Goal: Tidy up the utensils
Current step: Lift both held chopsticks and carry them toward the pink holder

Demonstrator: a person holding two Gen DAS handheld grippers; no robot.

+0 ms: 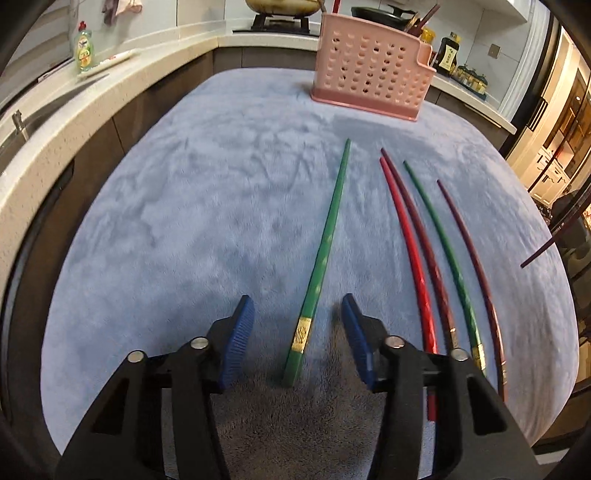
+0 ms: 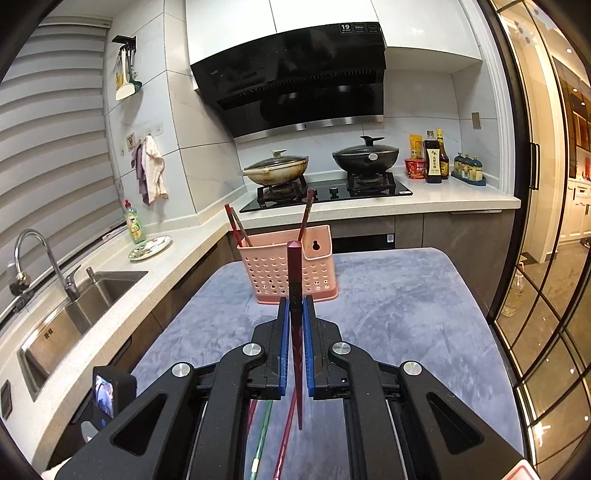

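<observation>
Kitchen desk: few chopsticks in basket, five left. My left tongs half-open astride green chopstick; right tongs clamp maroon chopstick.

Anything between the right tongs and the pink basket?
Only bare blue cloth; the right tongs grip a dark red chopstick pointing at the pink basket. Right wrist view.

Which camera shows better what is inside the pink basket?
The right wrist view. It looks at the pink basket from higher, so its open top and the chopsticks standing in it show. The left wrist view gives only the basket's holed side wall, with chopstick tips above the rim.
</observation>
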